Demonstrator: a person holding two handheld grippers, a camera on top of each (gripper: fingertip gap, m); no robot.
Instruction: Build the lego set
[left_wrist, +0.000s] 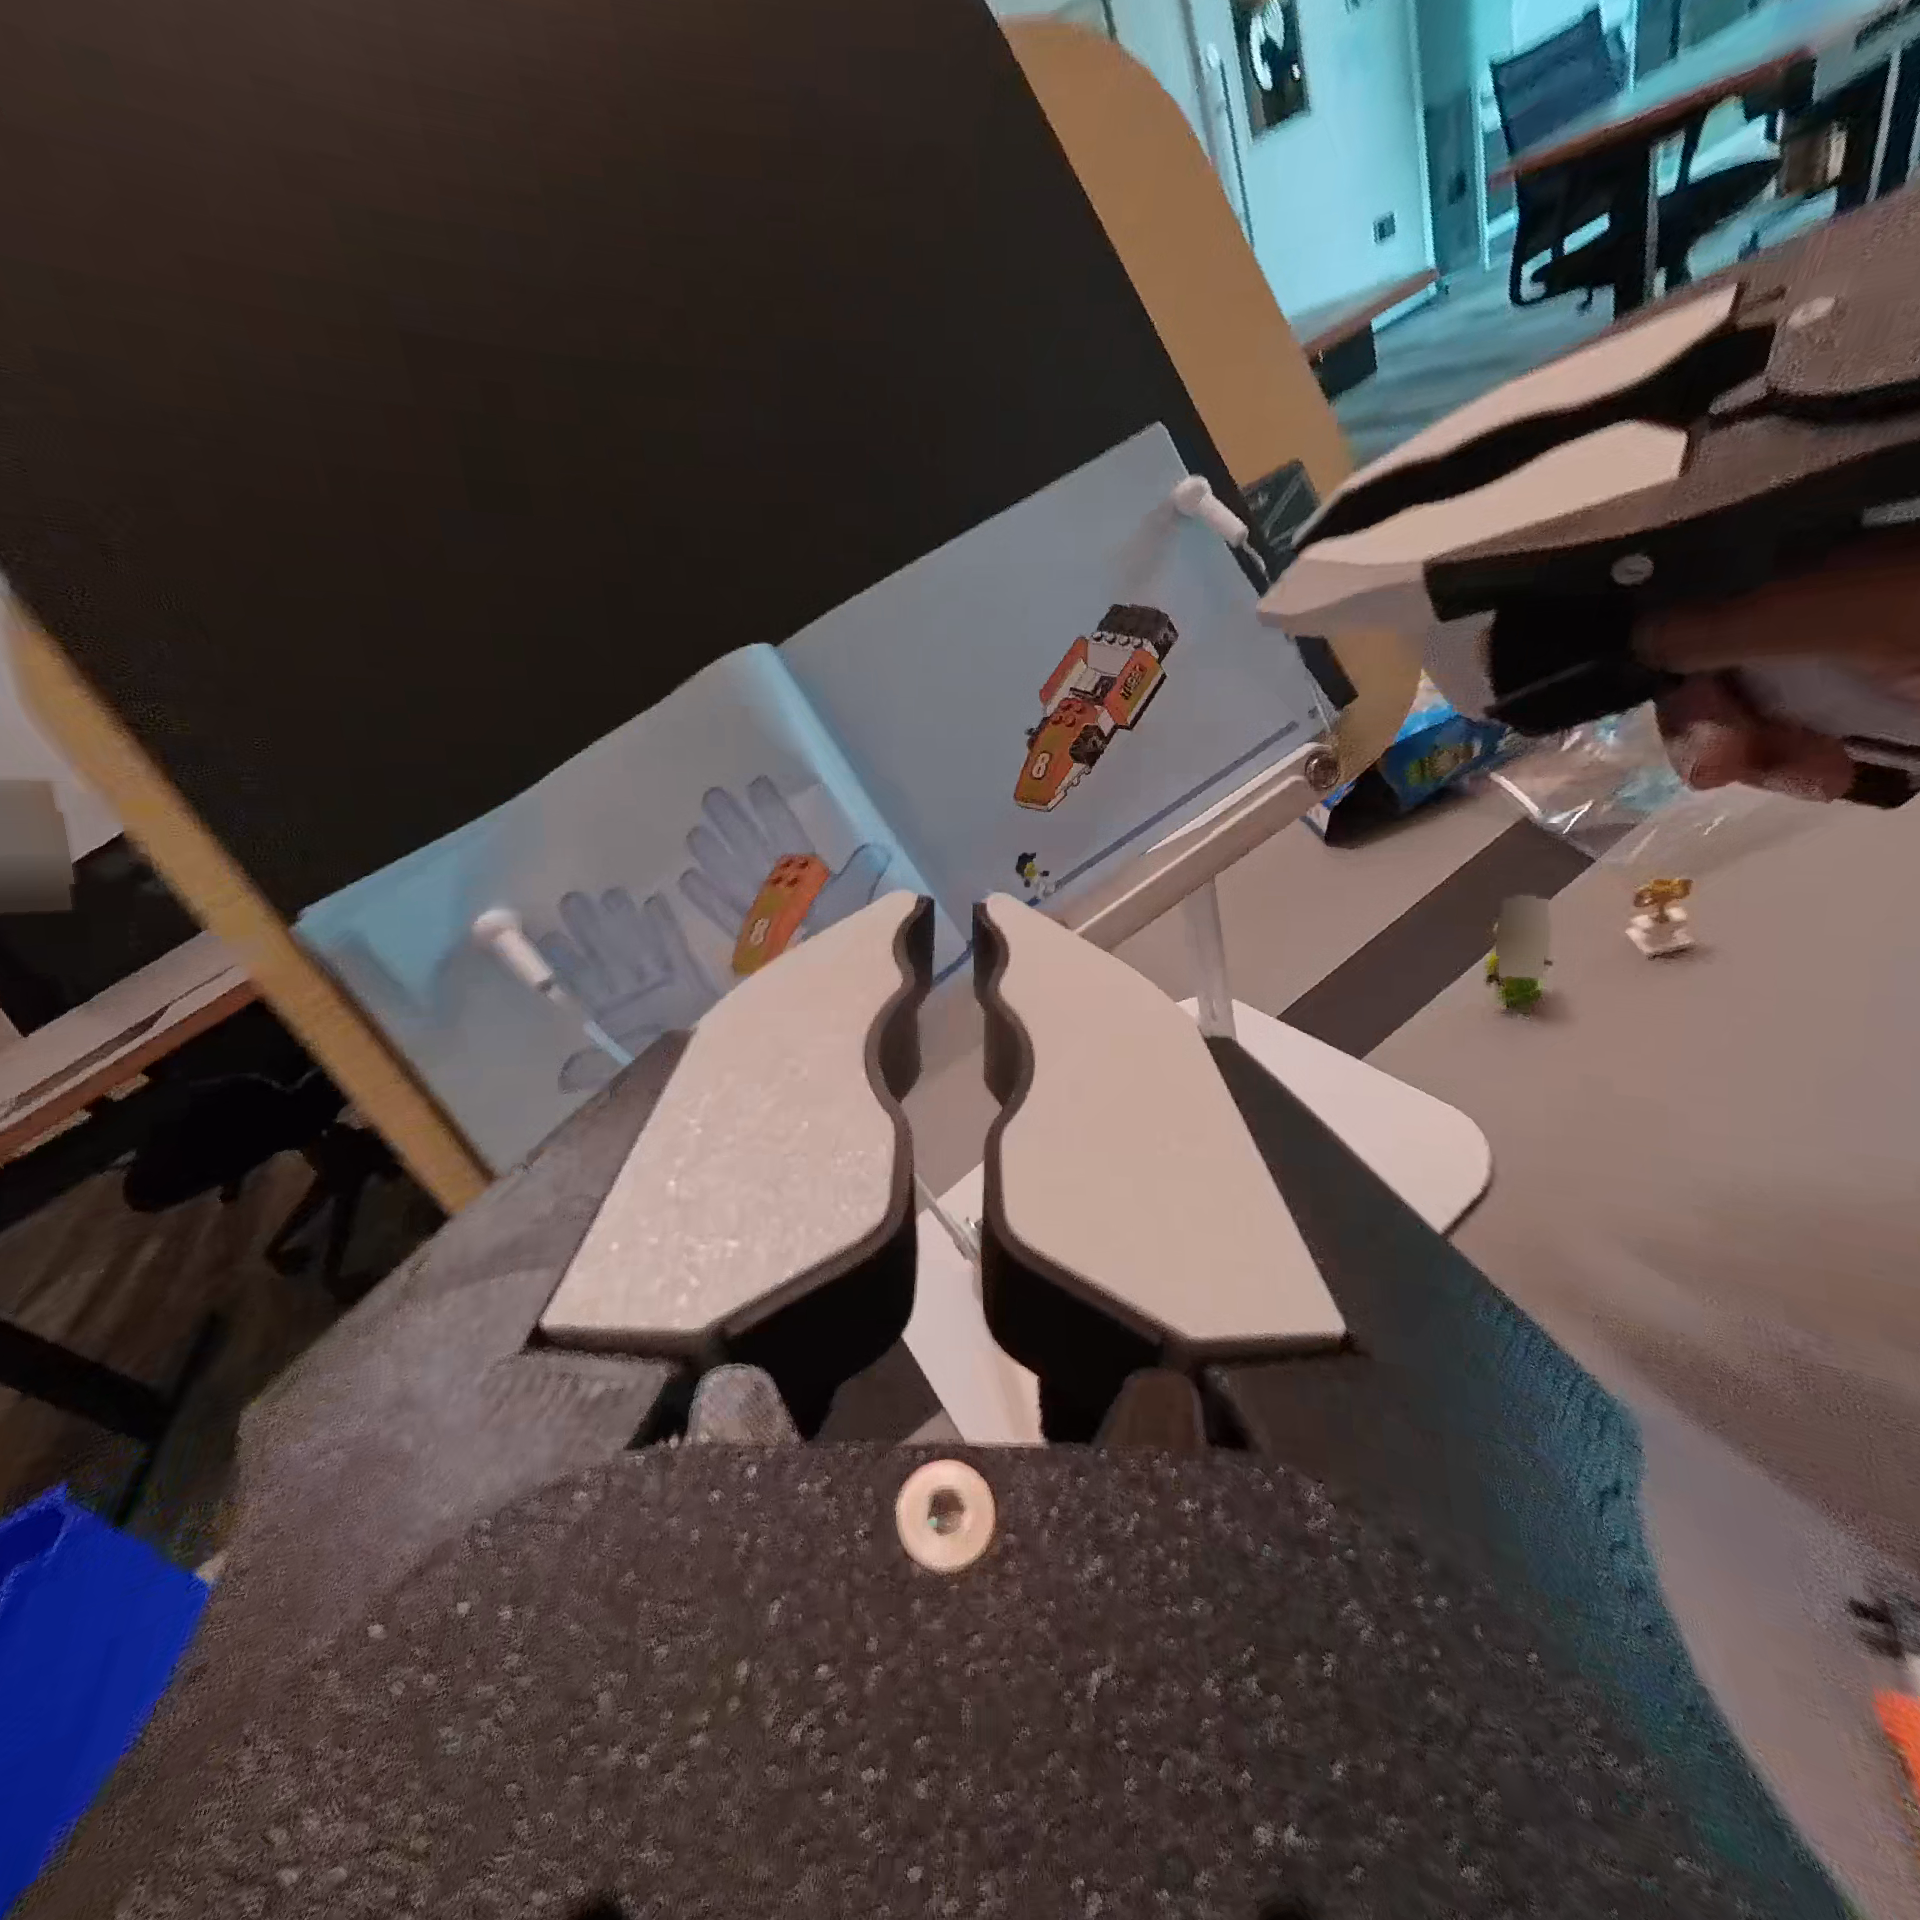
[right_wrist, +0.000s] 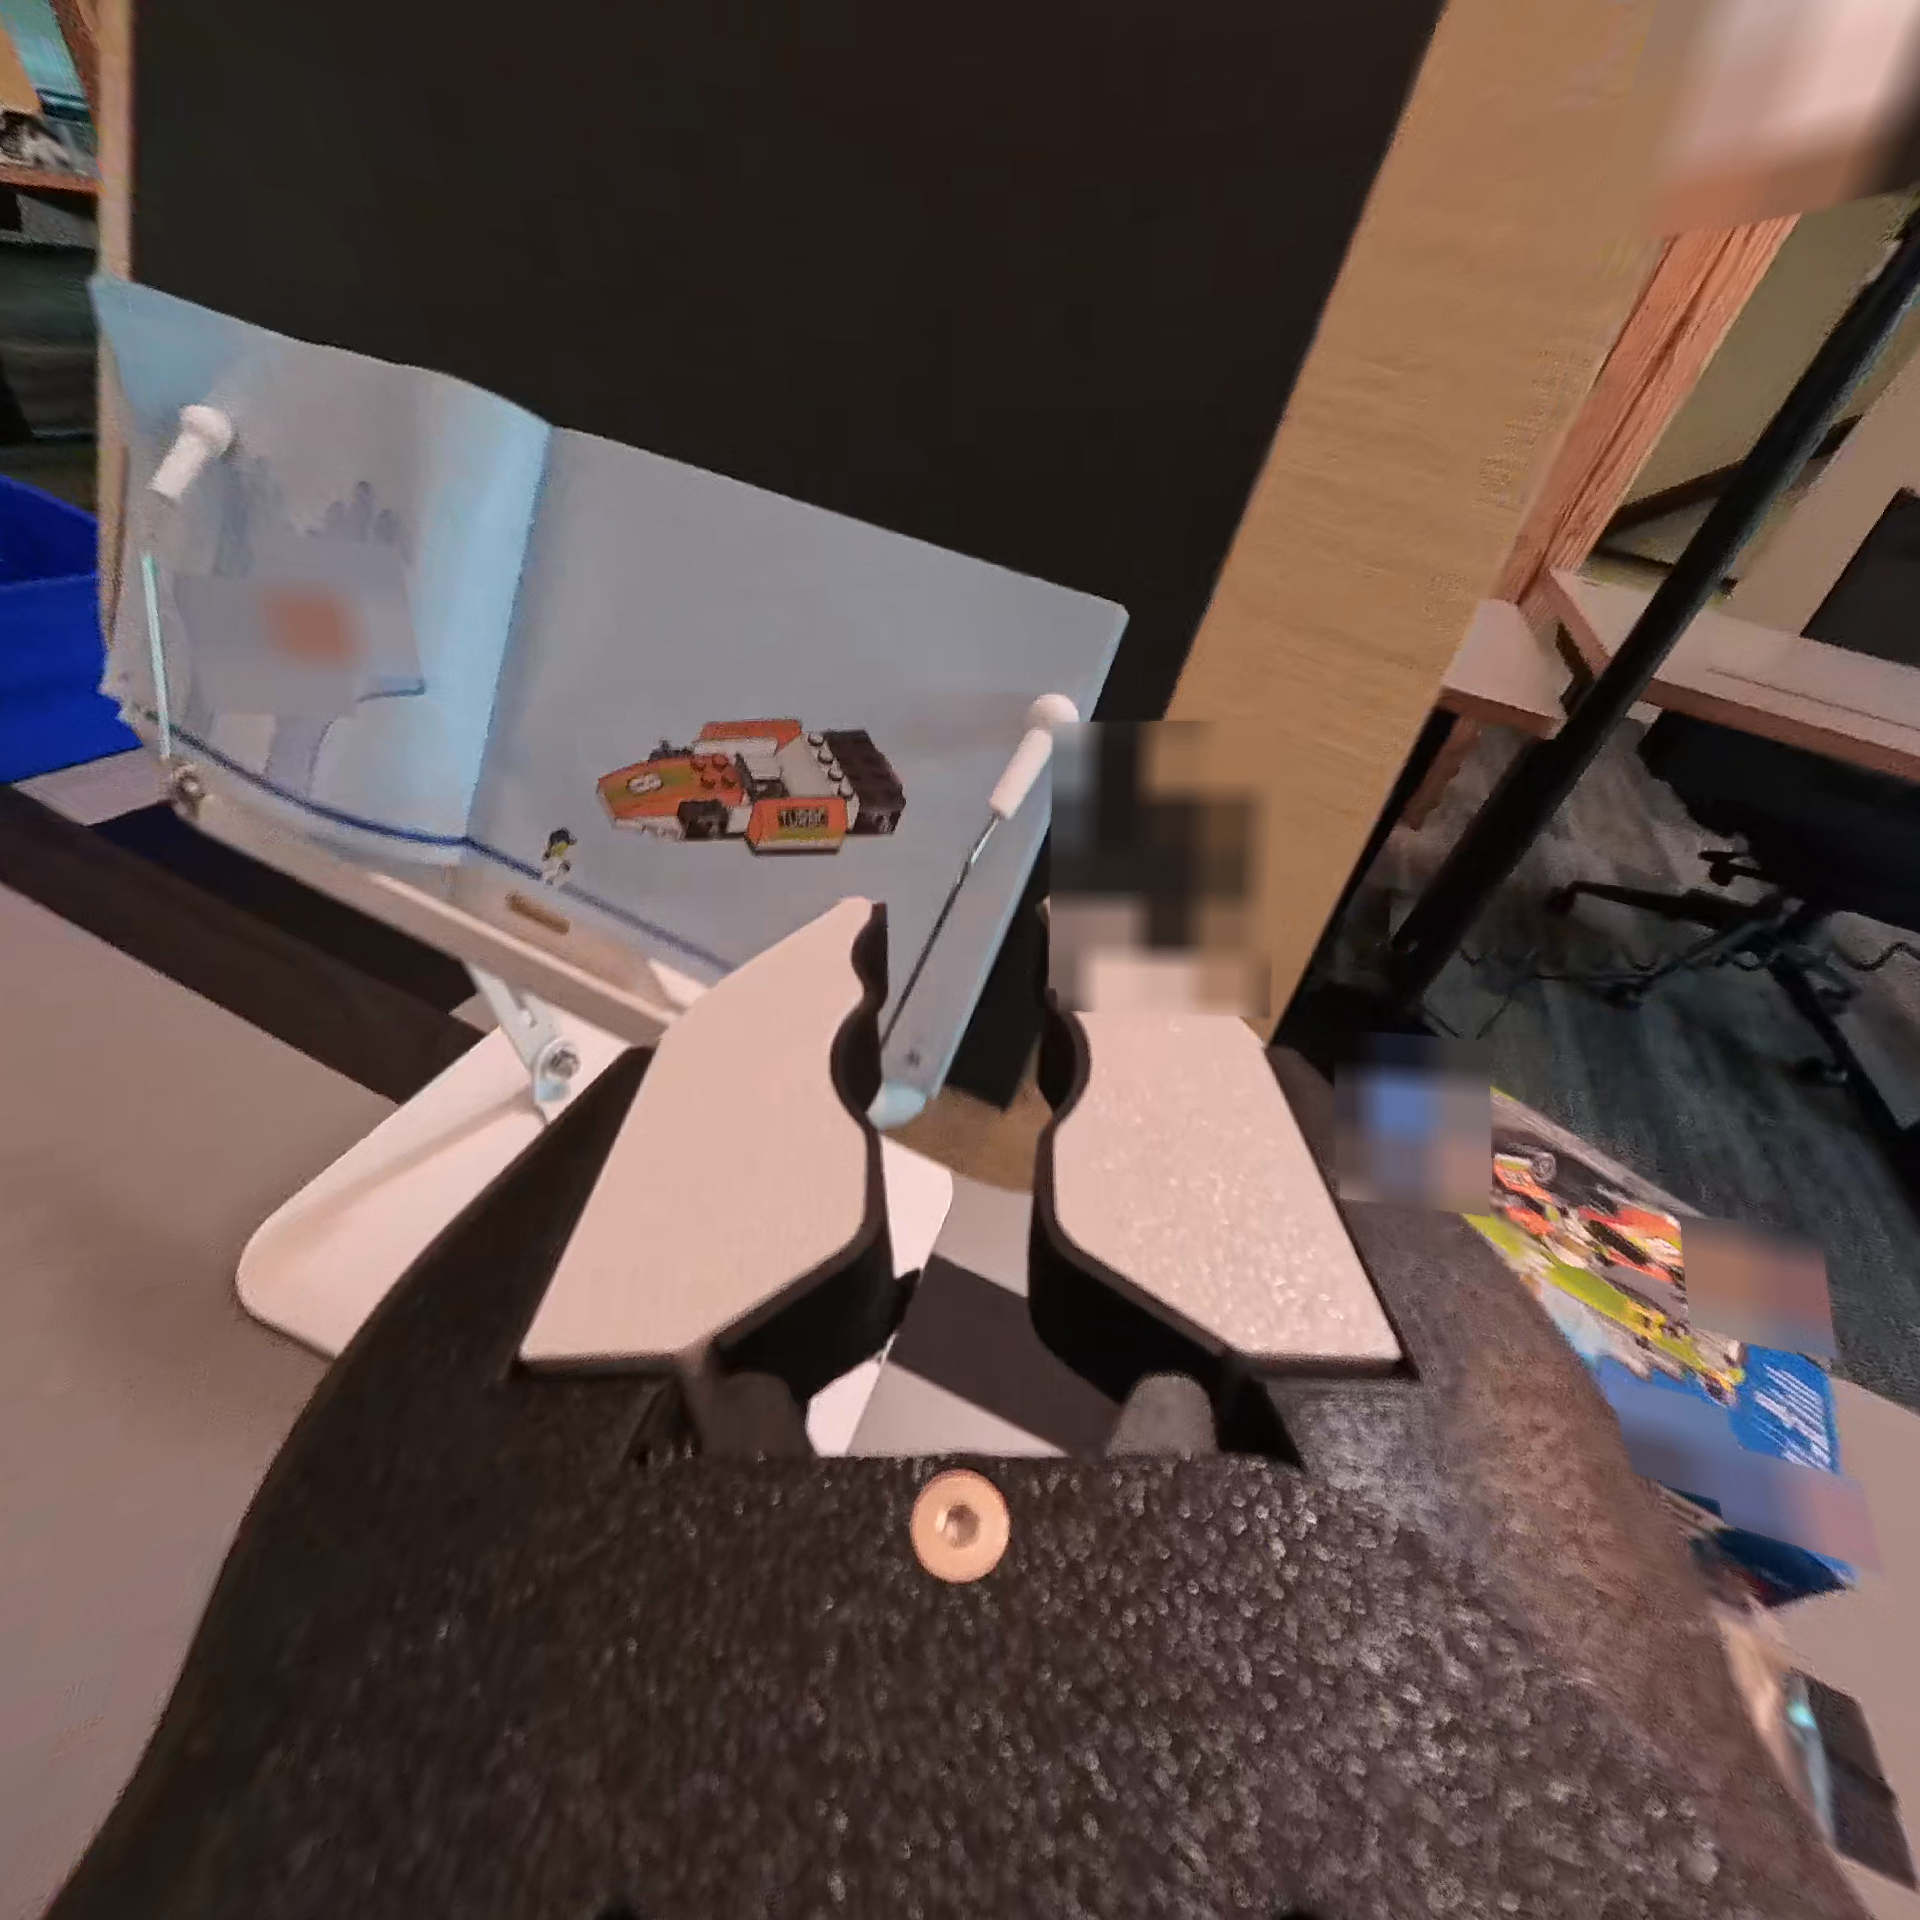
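Left wrist view: left gripper (left_wrist: 953, 920) fingers narrow, empty. Right gripper (right_wrist: 961, 920) wider, empty. Both face booklet (right_wrist: 665, 665) propped on stand (right_wrist: 343, 1236), likely checking instructions.

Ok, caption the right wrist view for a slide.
Empty right gripper faces the open instruction booklet on its white stand.
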